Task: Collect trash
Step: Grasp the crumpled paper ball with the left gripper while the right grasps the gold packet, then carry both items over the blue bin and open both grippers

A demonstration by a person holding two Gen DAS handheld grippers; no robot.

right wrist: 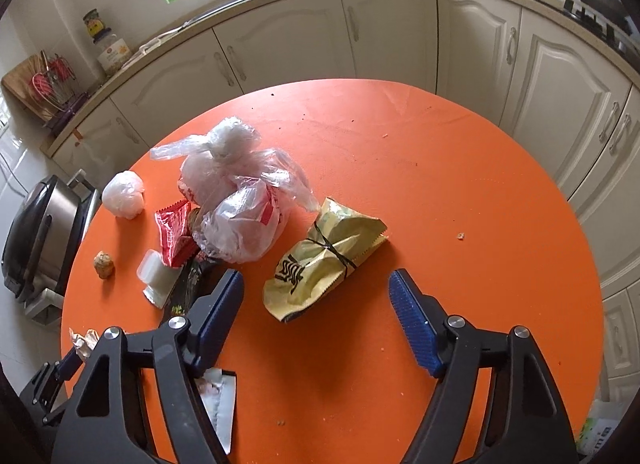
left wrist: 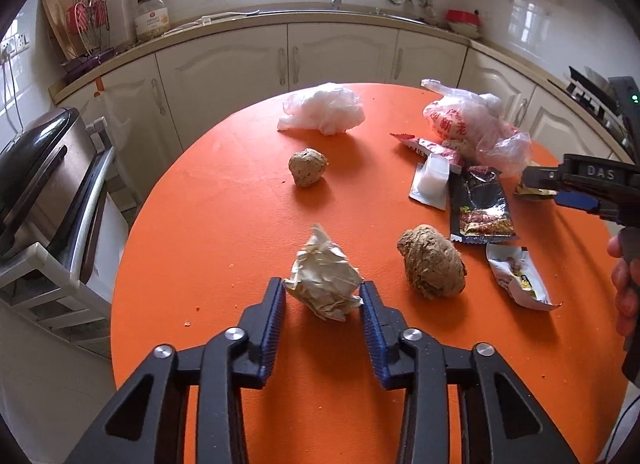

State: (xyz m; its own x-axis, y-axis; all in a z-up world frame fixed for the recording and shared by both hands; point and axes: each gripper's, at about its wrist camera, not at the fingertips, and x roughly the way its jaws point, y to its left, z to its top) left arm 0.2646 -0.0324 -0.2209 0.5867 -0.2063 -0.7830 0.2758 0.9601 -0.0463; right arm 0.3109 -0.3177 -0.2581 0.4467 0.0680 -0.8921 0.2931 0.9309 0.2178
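Trash lies on a round orange table (left wrist: 224,224). My left gripper (left wrist: 323,296) has its jaws on both sides of a crumpled cream paper ball (left wrist: 324,284), touching it. Two brown lumps (left wrist: 432,266) (left wrist: 307,166), a white plastic wad (left wrist: 324,108), a knotted clear bag (left wrist: 472,124) and several wrappers (left wrist: 480,204) lie beyond. My right gripper (right wrist: 316,288) is open wide, just short of a yellow-green wrapper (right wrist: 324,260) tied with a black band. The right gripper also shows in the left wrist view (left wrist: 540,184).
Cream kitchen cabinets (left wrist: 332,52) curve behind the table. A grey lidded appliance (left wrist: 36,168) stands on a white rack at the left. A torn white wrapper (left wrist: 520,276) lies near the table's right side. Crumbs dot the table (right wrist: 440,184).
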